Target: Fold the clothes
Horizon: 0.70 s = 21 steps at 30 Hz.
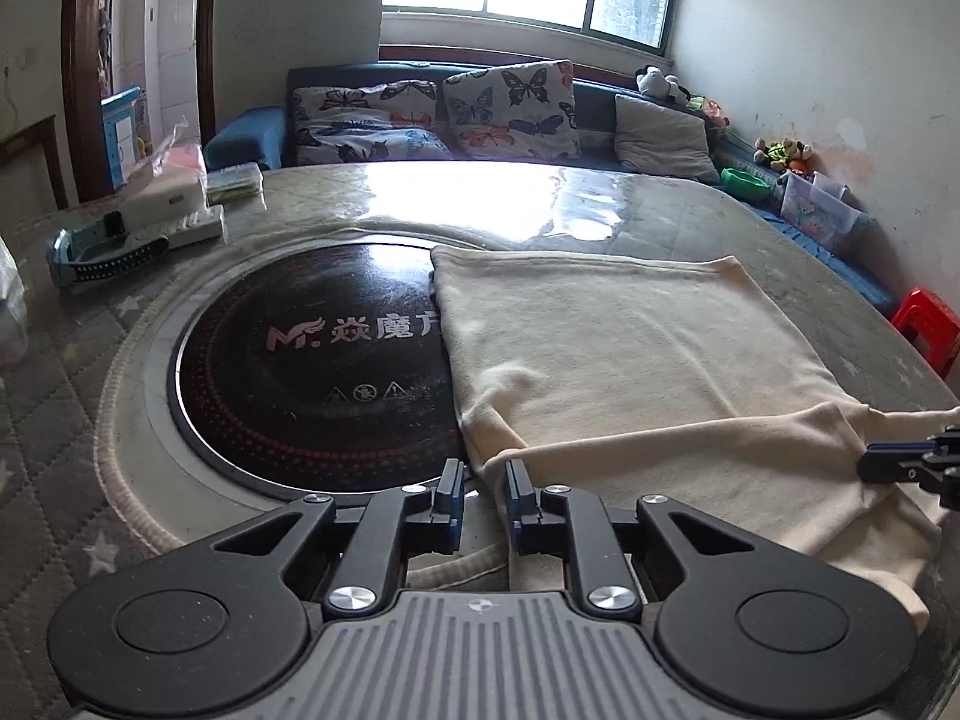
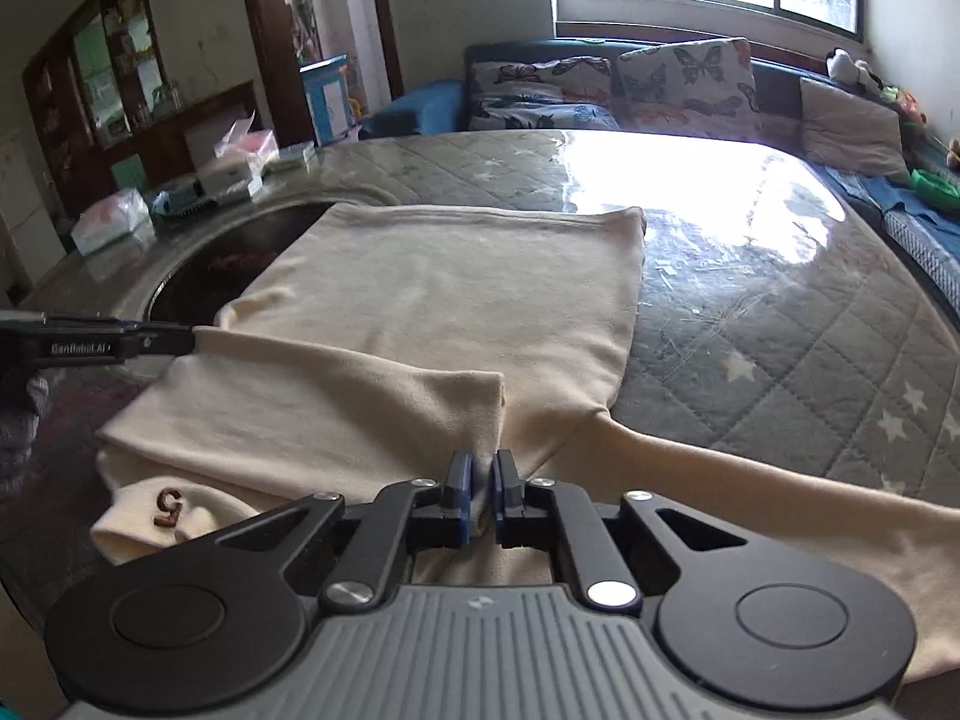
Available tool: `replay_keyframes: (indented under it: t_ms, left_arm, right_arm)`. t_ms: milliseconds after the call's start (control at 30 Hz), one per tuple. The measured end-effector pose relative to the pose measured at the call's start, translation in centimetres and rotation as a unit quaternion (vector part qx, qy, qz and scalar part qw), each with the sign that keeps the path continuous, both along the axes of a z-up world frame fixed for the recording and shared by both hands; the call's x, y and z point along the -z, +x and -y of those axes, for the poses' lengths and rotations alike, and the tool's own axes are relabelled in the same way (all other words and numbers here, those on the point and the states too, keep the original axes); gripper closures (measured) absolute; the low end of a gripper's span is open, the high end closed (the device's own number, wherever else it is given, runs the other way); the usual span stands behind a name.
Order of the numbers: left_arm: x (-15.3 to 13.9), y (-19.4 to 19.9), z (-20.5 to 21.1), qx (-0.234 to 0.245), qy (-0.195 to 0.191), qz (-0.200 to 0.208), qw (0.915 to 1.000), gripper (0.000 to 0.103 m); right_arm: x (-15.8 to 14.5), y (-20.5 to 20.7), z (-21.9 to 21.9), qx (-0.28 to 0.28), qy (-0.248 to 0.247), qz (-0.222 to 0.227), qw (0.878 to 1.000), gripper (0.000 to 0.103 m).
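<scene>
We hold the cream garment [image 2: 432, 312], spread across the table's near edge, by its folded band: right gripper [image 2: 483, 489] fingers clamped on cloth, left gripper [image 1: 485, 495] fingers apart around the fold. We should close left, then lift evenly.

Matt cream cloth garment [image 2: 444, 300] lies over a glossy black hob [image 1: 312, 360].

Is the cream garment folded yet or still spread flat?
Partly folded: the cream garment has its near section doubled over, pinched by the right gripper; one sleeve trails out.
</scene>
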<state>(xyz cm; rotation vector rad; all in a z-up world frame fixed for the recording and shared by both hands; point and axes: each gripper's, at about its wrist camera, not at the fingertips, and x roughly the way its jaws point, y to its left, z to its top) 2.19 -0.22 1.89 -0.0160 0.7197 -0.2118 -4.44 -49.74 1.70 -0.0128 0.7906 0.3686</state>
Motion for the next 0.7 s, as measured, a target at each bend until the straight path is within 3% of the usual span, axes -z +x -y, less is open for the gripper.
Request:
replay_keyframes:
  t_ms: [133,267,367,533,633,700]
  left_arm:
    - [-1.5,-3.8,0.7,0.086,0.002,0.031,0.9958,0.087]
    - [-1.2,-7.2,2.0,0.154,0.057,0.044,0.9855,0.085]
    - [-0.3,-8.5,2.8,0.165,0.113,0.057,0.9782,0.077]
    - [0.9,-8.8,3.6,0.164,0.159,0.07,0.9712,0.077]
    - [1.4,-8.8,3.7,0.167,0.182,0.08,0.9659,0.079]
    - [1.5,-8.8,3.7,0.165,0.185,0.083,0.9651,0.094]
  right_arm:
    - [-1.2,-1.5,-0.3,-0.02,-0.026,0.046,0.998,0.091]
    - [-1.7,-2.4,-1.0,-0.066,-0.035,0.056,0.996,0.084]
    - [-1.4,-2.9,-1.5,-0.086,-0.051,0.055,0.993,0.082]
    - [-0.6,-3.7,-2.0,-0.101,-0.076,0.058,0.99,0.08]
    - [-0.3,-4.2,-2.4,-0.117,-0.103,0.068,0.985,0.074]
    - [-0.2,-4.5,-2.7,-0.125,-0.122,0.076,0.982,0.074]
